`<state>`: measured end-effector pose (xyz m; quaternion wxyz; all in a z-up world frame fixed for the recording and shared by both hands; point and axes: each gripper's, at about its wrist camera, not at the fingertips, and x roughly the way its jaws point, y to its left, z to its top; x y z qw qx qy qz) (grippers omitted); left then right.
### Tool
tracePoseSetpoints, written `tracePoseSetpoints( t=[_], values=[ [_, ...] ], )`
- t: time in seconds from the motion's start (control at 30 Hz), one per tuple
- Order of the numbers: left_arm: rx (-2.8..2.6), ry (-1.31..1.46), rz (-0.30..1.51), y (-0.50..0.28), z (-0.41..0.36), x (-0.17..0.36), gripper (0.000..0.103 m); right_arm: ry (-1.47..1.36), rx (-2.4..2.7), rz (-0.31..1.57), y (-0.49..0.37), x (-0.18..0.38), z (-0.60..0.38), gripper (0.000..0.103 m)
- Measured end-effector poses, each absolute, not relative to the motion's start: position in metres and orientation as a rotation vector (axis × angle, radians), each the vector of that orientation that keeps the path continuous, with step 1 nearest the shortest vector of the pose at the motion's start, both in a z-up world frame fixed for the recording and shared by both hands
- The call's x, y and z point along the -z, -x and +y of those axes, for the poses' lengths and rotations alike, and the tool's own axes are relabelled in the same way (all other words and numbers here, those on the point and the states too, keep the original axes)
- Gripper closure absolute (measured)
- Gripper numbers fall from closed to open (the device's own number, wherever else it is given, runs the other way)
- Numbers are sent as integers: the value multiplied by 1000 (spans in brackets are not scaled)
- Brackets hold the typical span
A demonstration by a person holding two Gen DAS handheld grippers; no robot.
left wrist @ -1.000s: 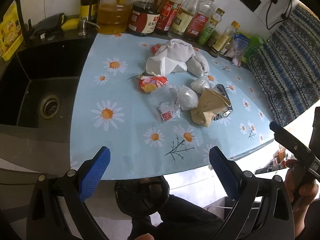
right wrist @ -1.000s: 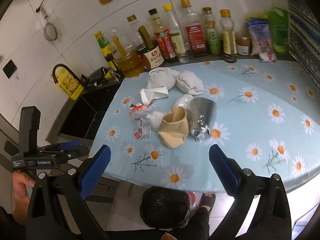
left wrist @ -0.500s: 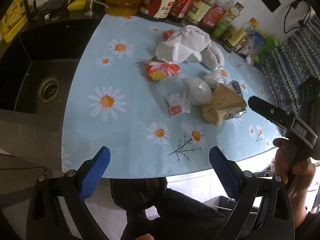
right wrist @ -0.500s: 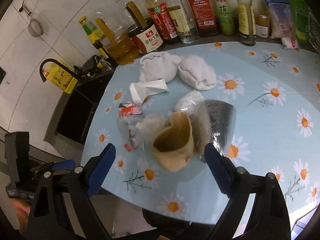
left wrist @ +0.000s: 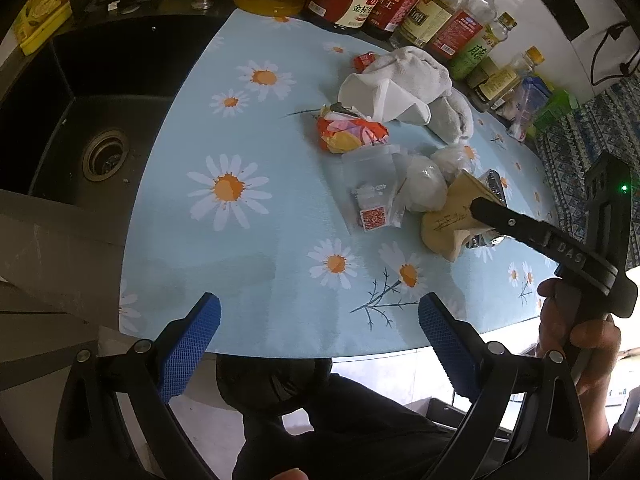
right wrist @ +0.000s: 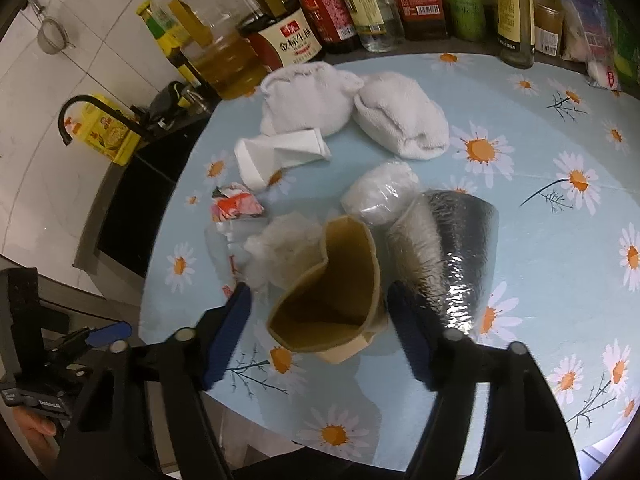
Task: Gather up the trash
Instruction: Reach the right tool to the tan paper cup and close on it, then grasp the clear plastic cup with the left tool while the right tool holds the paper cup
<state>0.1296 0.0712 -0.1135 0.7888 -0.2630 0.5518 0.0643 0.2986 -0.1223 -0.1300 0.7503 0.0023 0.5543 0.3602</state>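
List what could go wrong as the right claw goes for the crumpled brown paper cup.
1. The right claw is closing around the brown paper cup, pads not yet pressing; the crushed, open-mouthed cup could buckle and slip out.
2. The silver foil wrapper and clear plastic wad touch the cup, so a pad might snag or drag them.

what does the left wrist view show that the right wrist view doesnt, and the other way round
Only the left wrist view shows the sink drain, the whole left hand-held gripper standing open over the table's near edge, and a small packet with a red code square.

Only the right wrist view shows the brown paper cup's open mouth between the closing jaws of the right hand-held gripper, and the strainer hanging on the wall.

Both share the daisy tablecloth, the white towels, the crumpled orange wrapper and the bottle row.
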Motion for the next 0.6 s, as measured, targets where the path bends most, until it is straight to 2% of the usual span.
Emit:
tracePoseSetpoints(
  t=[0.03, 0.17, 0.6],
  values=[
    [-138, 566, 1191, -131, 71, 114, 7, -2, -787, 1216, -299, 132, -122, 44],
    [-132, 565, 1188, -134, 69, 114, 7, -17, -794, 1208, -299, 130, -124, 45],
    [-109, 553, 1171, -162, 67, 112, 7, -40, -815, 1122, -294, 98, -142, 47]
  ],
)
